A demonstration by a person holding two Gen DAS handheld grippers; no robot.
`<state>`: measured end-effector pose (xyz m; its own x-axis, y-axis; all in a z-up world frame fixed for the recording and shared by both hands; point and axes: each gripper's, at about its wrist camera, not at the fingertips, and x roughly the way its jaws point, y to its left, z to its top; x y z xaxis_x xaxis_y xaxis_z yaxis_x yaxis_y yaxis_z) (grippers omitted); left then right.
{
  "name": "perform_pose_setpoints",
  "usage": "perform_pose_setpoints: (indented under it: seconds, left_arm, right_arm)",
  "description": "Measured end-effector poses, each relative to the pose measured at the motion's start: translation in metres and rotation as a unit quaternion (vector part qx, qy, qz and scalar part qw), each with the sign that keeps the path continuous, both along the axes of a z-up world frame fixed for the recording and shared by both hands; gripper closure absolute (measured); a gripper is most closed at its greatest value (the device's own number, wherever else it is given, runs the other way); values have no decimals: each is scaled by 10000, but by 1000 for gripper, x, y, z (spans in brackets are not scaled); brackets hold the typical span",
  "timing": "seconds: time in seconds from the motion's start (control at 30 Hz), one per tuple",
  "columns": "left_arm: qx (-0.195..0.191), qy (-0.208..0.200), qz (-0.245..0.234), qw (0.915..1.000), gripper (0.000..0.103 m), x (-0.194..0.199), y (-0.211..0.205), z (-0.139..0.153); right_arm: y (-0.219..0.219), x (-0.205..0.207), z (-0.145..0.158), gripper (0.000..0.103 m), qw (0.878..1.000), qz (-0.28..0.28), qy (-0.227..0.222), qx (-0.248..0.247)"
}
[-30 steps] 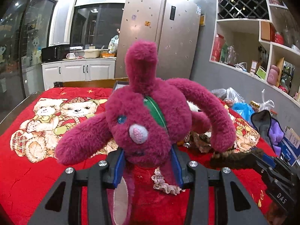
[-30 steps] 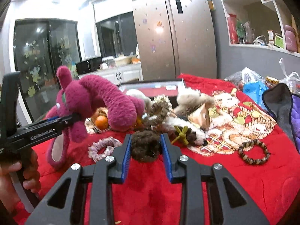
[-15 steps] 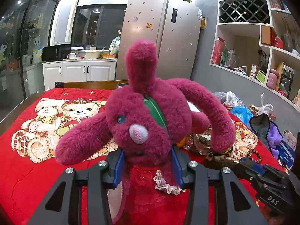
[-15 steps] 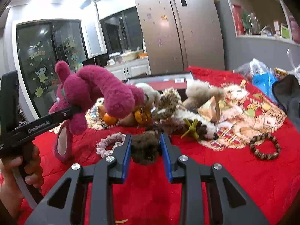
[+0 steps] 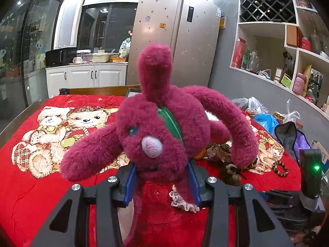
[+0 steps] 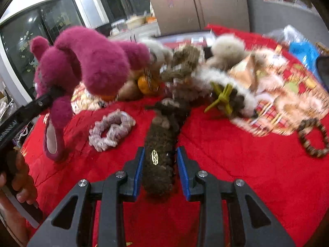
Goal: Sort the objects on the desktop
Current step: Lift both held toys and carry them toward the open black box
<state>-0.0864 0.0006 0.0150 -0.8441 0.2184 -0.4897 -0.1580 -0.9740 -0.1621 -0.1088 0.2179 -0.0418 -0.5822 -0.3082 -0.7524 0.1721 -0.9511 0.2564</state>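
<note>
We see the left claw [image 5: 162,182] clamped on the magenta plush rabbit [image 5: 164,127], held up at centre frame above the red blanket [image 5: 37,189] on the counter. In the right wrist view, the right claw [image 6: 160,164] has the brown fuzzy scrunchie [image 6: 162,144] between its blue pads, gripping it at lower centre. A frilly pale scrunchie [image 6: 112,129] lies left of it; a bead bracelet [image 6: 313,138] sits at far right.
</note>
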Motion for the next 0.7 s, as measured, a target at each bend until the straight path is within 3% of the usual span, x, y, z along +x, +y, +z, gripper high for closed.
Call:
perform_pose_setpoints:
  seconds: [0.2,0.37,0.53,0.7]
  left_arm:
    - [-26,11,-26,10000,59,1,2,-1]
    - [-24,5,-44,10000,59,0,2,-2]
    - [17,30,-47,10000,59,2,2,0]
    - [60,80,-35,9999,59,4,0,4]
  right_arm:
    - [-14,3,-1,71,9989,-8,70,462]
    - [-7,6,2,73,9994,-57,142,321]
    - [8,22,21,73,9973,-172,700,-153]
    - [13,39,37,73,9919,-271,1231,-153]
